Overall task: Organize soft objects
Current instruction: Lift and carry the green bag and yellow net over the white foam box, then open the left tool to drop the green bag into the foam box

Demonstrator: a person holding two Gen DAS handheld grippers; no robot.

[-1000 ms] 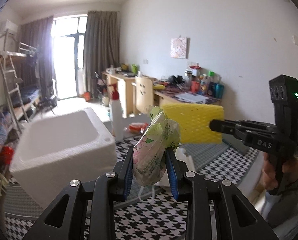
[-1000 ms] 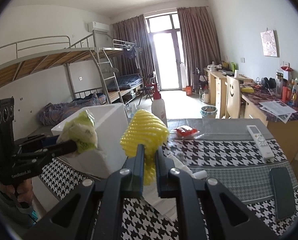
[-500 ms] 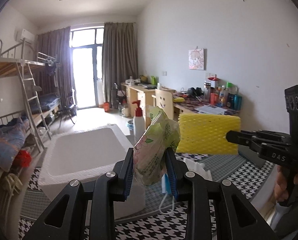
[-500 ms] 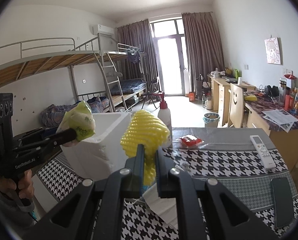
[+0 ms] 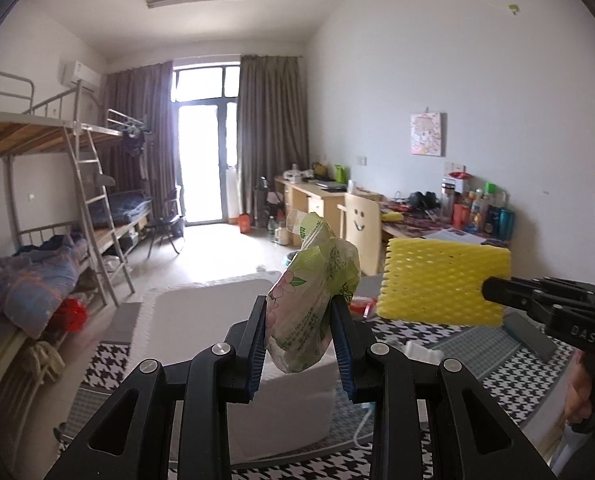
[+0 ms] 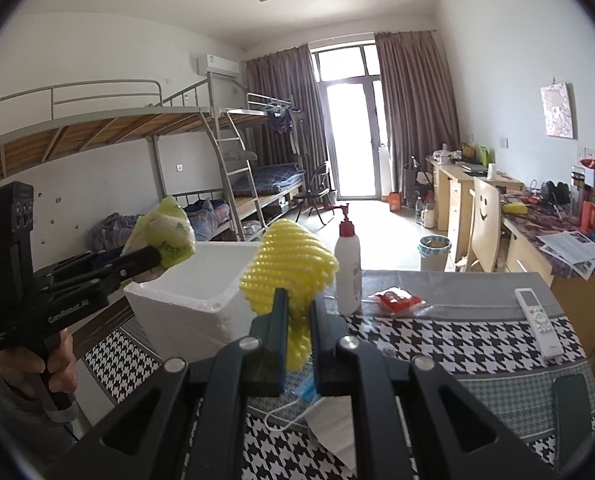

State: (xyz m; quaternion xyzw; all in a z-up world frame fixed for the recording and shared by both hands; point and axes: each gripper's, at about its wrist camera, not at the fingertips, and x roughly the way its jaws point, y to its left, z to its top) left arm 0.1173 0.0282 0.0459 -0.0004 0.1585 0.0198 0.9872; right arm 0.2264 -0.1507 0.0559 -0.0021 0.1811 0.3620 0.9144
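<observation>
My left gripper [image 5: 299,334] is shut on a green floral tissue pack [image 5: 311,304] and holds it in the air above the white foam box [image 5: 201,312]. My right gripper [image 6: 297,326] is shut on a yellow foam net [image 6: 291,268], also held up, to the right of the box [image 6: 185,308]. The right gripper with the yellow net [image 5: 443,282] shows at the right of the left wrist view. The left gripper with the tissue pack [image 6: 167,234] shows at the left of the right wrist view.
The table has a houndstooth cloth [image 6: 457,340]. On it stand a white pump bottle [image 6: 347,272], a red packet [image 6: 397,300], a white remote [image 6: 537,322], a dark phone [image 6: 573,406] and a face mask [image 6: 309,396]. Bunk beds stand left, desks right.
Both grippers have lifted higher with their loads still held. The foam box now sits lower in both views.
</observation>
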